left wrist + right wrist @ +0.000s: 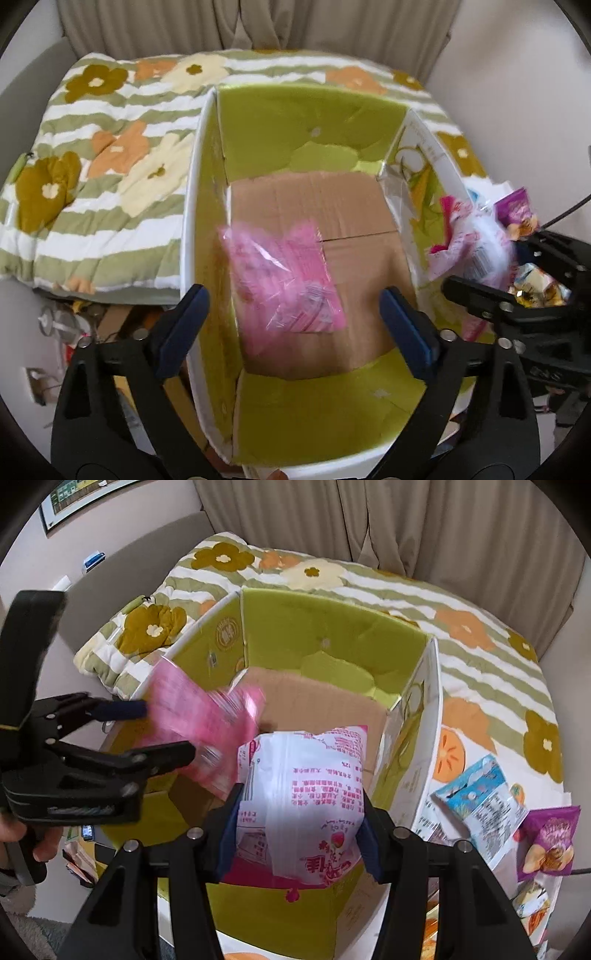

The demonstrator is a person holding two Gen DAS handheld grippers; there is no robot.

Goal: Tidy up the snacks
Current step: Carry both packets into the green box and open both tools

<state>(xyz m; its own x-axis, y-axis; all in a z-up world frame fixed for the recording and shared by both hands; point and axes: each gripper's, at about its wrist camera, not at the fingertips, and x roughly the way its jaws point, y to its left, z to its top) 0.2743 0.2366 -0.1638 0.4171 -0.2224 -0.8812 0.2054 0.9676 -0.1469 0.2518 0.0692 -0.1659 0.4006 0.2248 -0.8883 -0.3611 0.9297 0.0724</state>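
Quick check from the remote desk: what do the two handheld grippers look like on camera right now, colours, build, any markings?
Both match. The left gripper and right gripper have black plastic scissor-style arms joined with round silver pins, ending in flat dark blue pads. Seen from the right wrist view, the left gripper's black body carries raised lettering, too blurred to read. No sleeve shows clearly.

Soft, even indoor light; fisheye-bent edges; pink packet (280,280) motion-blurred.

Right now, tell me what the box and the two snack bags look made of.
Box: corrugated cardboard, brown matte floor with creases, green printed flaps. Pink bag: thin glossy plastic film, showing glare and wrinkles. White-and-pink bag, clamped in the right gripper: printed plastic film, probably, crinkled with a seam.
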